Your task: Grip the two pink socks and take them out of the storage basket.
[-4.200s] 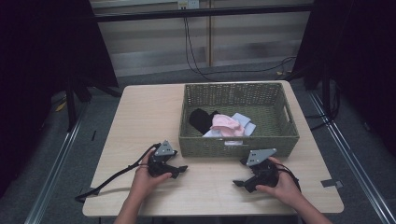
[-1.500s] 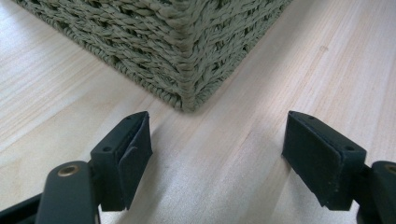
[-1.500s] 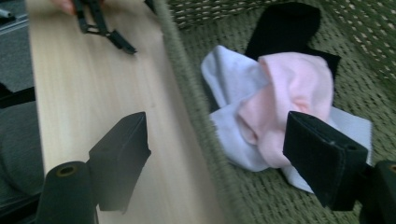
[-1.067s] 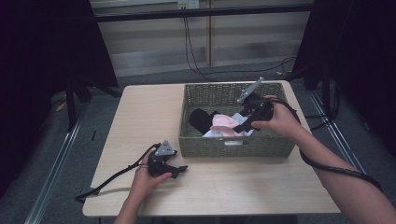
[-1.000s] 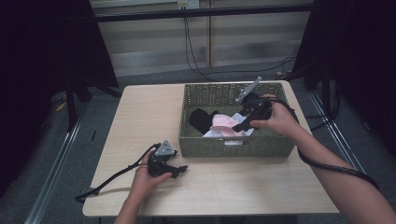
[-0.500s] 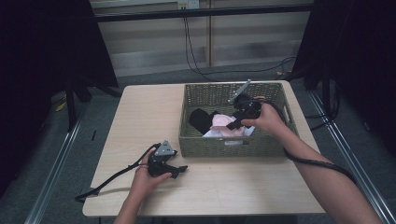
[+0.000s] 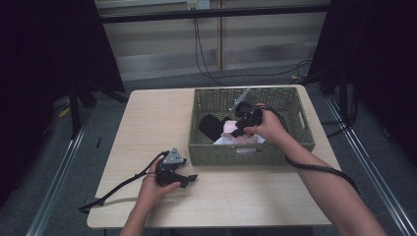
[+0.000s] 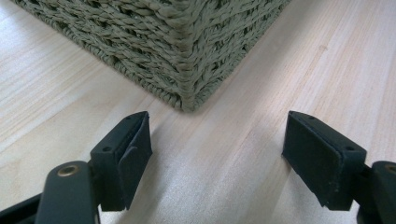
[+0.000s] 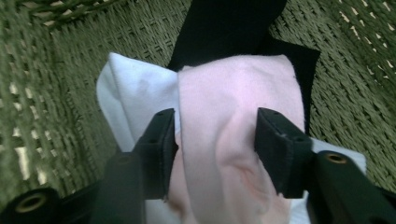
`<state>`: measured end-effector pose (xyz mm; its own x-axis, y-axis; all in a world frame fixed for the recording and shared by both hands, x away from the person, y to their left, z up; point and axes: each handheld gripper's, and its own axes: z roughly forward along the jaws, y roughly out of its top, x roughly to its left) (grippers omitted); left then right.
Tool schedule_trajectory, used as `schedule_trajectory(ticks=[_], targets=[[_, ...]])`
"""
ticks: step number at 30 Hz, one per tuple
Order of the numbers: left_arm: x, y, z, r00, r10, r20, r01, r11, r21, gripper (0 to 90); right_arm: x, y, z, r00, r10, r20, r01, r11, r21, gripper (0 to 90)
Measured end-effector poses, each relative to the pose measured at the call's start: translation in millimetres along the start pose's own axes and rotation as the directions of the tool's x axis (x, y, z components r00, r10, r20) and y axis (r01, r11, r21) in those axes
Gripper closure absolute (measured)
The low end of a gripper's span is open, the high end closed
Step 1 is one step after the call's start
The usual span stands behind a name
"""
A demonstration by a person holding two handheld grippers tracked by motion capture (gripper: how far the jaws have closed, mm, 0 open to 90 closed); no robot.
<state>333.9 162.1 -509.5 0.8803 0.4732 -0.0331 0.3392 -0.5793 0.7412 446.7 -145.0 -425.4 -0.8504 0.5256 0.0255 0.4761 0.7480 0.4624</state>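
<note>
A green woven basket (image 7: 246, 156) stands on the right half of the wooden table (image 7: 147, 123). In it lie a pink cloth (image 9: 233, 102), a white cloth (image 9: 135, 102) under it and a black cloth (image 9: 224, 28) beyond. My right gripper (image 9: 217, 149) reaches down into the basket (image 9: 60, 56). Its jaws have just been closing, and they straddle the pink cloth, which bulges between the pads. In the high view the right gripper (image 7: 235, 132) points down-left over the pink cloth (image 7: 227, 127), next to the black cloth (image 7: 211, 125). My left gripper (image 7: 189, 179) rests open on the table, empty, facing the basket's near corner (image 8: 187, 46).
A cable (image 7: 123, 189) trails from the left gripper toward the table's front left edge. The right gripper's cable (image 7: 319, 168) runs along the forearm over the basket's near wall. Dark stands and cables surround the table on the floor.
The right hand has sunk from above the basket's right side down and leftward into it, and its jaws have narrowed around the pink cloth. The left hand has stayed put.
</note>
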Motion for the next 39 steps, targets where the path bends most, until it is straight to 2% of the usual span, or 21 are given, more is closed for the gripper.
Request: schedule_trajectory(ticks=[4,6,9,11,17,22,27,39], targets=[[0.0,0.0,0.0,1.0000,0.000,0.000,0.000,1.0000,0.000,23.2,-1.6,1.1,7.8,0.9999,0.009,0.011,-0.009,0.999,0.037,67.5],[0.1,0.0,-0.1,1.0000,0.001,0.001,-0.001,1.0000,0.000,23.2,-2.9,0.9,8.4,0.9993,0.032,0.019,-0.033,0.999,0.043,75.8],[0.1,0.0,-0.1,1.0000,0.001,0.001,-0.001,1.0000,0.000,23.2,-7.5,-0.4,1.6,0.9973,0.074,0.001,-0.074,0.997,0.031,83.3],[0.1,0.0,0.0,1.0000,0.000,0.001,0.000,1.0000,0.000,23.2,-10.4,-1.7,-5.1,0.9965,0.084,-0.001,-0.084,0.996,0.020,85.5],[0.3,0.1,-0.3,1.0000,0.005,0.001,-0.005,1.0000,0.003,23.2,-14.4,-5.9,-28.7,0.9915,0.129,-0.017,-0.129,0.991,-0.040,86.3],[0.3,0.1,-0.3,1.0000,0.005,0.000,-0.005,1.0000,0.003,23.2,-16.5,-10.6,-46.9,0.9916,0.129,-0.009,-0.130,0.990,-0.057,86.4],[0.3,0.1,-0.3,1.0000,0.005,0.002,-0.005,1.0000,0.003,23.2,-19.5,-16.6,-66.6,0.9886,0.149,-0.021,-0.150,0.985,-0.088,86.5],[0.4,0.3,-0.6,1.0000,0.005,0.002,-0.005,1.0000,0.007,23.2,-23.3,-27.2,-110.1,0.9863,0.162,-0.031,-0.164,0.978,-0.127,86.4]])
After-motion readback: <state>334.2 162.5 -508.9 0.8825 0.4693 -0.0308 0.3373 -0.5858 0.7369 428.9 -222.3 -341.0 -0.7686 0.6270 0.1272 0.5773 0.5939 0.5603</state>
